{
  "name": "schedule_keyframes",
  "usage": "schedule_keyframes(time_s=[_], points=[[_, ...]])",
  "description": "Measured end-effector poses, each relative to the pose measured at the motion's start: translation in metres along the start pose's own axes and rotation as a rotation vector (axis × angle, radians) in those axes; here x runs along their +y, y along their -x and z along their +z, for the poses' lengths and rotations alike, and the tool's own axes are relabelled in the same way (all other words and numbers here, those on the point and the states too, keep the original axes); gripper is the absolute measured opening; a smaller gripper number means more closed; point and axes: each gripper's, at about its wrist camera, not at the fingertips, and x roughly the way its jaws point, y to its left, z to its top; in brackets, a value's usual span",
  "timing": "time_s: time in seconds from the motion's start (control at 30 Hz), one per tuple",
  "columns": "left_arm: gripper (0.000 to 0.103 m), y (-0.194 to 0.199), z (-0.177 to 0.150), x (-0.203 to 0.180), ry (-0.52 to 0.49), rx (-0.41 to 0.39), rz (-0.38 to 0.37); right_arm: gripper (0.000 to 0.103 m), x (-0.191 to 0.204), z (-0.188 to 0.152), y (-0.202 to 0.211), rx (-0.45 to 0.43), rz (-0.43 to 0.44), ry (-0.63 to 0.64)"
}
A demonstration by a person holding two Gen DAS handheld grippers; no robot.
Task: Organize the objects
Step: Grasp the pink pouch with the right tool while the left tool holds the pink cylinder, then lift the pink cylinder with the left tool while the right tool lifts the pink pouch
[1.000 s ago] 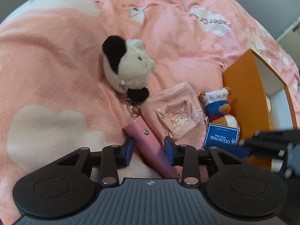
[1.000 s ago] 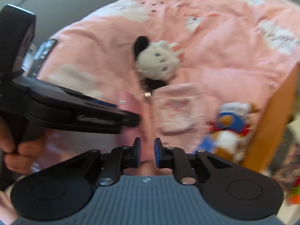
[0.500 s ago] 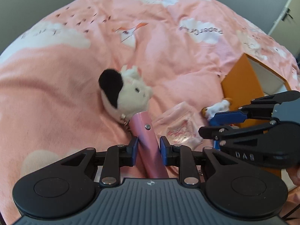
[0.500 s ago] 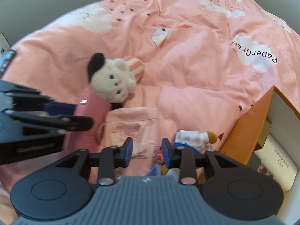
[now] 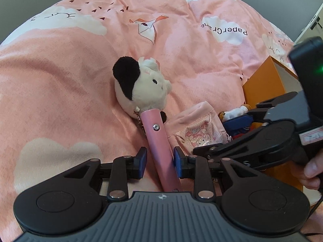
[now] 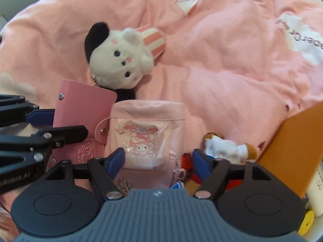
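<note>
Pouch (image 6: 148, 133) between wallet (image 6: 80, 113), orange box (image 6: 290, 151).

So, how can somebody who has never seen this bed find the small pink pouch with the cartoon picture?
Start from the orange box on the pink cloud-print bedcover. Left of it lies a small bear plush in white clothes, then the soft pink fabric pouch, just below the white-and-black plush keychain. Unlike the smooth pink snap wallet on its left, it has a printed cartoon character in front.

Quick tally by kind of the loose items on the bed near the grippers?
Plush toys: 2, white-and-black plush and small bear
Pink card holder: 1
Pink drawstring pouch: 1
Total: 4
</note>
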Motion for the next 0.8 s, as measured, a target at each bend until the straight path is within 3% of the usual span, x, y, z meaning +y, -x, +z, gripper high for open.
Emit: schedule_keyframes(time_s=[0.03, 0.17, 0.27, 0.4, 0.8], points=[[0.032, 0.001, 0.000, 0.000, 0.000, -0.001, 0.001, 0.060, 0.000, 0.000, -0.001, 0.002, 0.024, -0.008], [0.031, 0.001, 0.001, 0.001, 0.008, -0.007, -0.004, 0.048, -0.008, -0.008, 0.011, -0.031, 0.056, -0.075], [0.029, 0.000, 0.000, 0.002, 0.010, -0.008, -0.003, 0.033, -0.011, -0.017, 0.029, -0.081, 0.105, -0.135], [0.028, 0.000, 0.000, 0.003, 0.017, -0.011, -0.009, 0.026, -0.007, -0.030, 0.050, -0.154, 0.207, -0.171], [0.022, 0.049, 0.003, -0.024, -0.081, -0.127, -0.033, 0.021, -0.005, -0.062, 0.113, -0.376, 0.108, -0.280]])
